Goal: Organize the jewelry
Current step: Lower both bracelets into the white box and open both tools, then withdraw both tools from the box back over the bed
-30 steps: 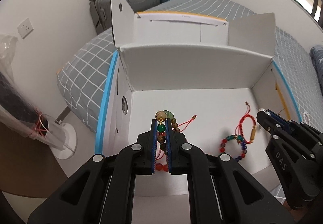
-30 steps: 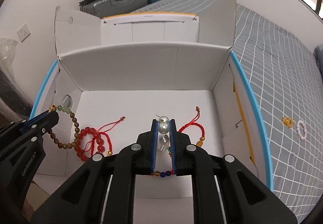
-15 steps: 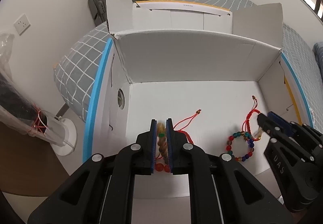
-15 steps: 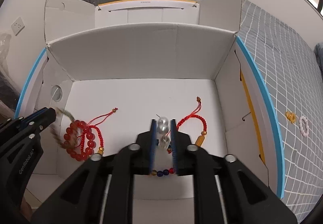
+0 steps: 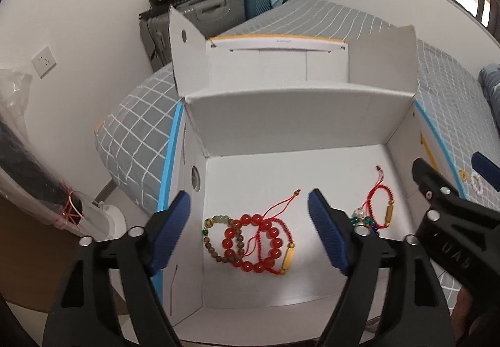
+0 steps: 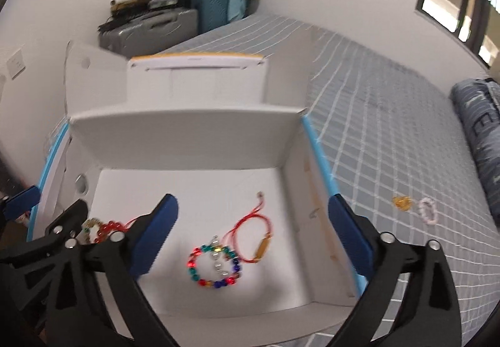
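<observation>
A white cardboard box point(image 5: 281, 115) stands open on the bed. On its floor to the left lie a brown bead bracelet point(image 5: 218, 240), a red bead bracelet point(image 5: 250, 240) and a red cord bracelet with a gold tube point(image 5: 287, 253). Above them my left gripper point(image 5: 249, 195) hangs with its jaws opening and nothing pressed between them. In the right wrist view a multicoloured bead bracelet point(image 6: 215, 265) with silver beads and another red cord bracelet point(image 6: 253, 237) lie below my right gripper point(image 6: 252, 202). Its jaws are opening wide and hold nothing.
A small gold piece point(image 6: 402, 202) and a pale bead ring point(image 6: 427, 211) lie on the grey checked bed point(image 6: 390, 128), right of the box. Suitcases point(image 5: 218, 12) stand at the far wall. A wrapped fan point(image 5: 37, 178) is at the left.
Both grippers went from shut to wide open and rose a little. The brown bracelet and the silver-beaded one left the jaws and now lie on the box floor.
</observation>
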Demonstrator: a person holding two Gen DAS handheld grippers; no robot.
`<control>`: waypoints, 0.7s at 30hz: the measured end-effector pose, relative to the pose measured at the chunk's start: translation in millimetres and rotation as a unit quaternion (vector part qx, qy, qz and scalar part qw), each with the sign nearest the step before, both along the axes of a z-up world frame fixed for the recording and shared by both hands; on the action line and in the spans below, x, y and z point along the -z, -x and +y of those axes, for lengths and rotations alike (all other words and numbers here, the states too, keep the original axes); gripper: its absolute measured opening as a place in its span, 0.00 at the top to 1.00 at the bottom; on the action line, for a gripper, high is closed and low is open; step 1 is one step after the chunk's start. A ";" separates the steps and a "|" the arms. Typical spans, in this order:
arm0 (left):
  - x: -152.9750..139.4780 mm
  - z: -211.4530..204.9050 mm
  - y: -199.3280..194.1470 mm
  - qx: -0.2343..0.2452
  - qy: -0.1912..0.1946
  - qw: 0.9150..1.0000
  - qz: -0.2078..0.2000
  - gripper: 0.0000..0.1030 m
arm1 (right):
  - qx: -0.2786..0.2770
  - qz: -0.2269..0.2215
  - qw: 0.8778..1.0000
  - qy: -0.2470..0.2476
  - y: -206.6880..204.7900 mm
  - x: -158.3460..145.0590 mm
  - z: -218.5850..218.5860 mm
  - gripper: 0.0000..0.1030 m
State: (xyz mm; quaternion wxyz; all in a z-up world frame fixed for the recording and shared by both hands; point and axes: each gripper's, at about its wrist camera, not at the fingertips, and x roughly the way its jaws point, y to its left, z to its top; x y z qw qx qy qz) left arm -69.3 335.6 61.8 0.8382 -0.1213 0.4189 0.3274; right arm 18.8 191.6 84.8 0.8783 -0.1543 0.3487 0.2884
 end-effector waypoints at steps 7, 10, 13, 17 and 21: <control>-21.8 -32.8 -15.9 0.024 -0.016 0.999 -0.035 0.05 | 0.031 -0.008 0.999 -0.004 -29.6 -11.0 -44.0 0.07; -29.9 -53.0 -30.6 0.039 -0.022 0.998 -0.046 0.05 | 0.049 -0.010 0.999 -0.004 -48.2 -10.9 -70.7 0.07; -33.7 -79.0 -50.0 0.065 -0.029 0.996 -0.048 0.05 | 0.067 -0.017 0.998 0.006 -69.2 -8.6 -100.8 0.07; -34.3 -115.3 -78.7 0.103 -0.030 0.993 -0.051 0.05 | 0.097 -0.010 0.995 0.012 -103.2 -1.7 -147.1 0.07; -30.4 -155.3 -114.2 0.139 -0.024 0.989 -0.052 0.05 | 0.128 0.013 0.992 0.002 -137.0 7.8 -198.6 0.07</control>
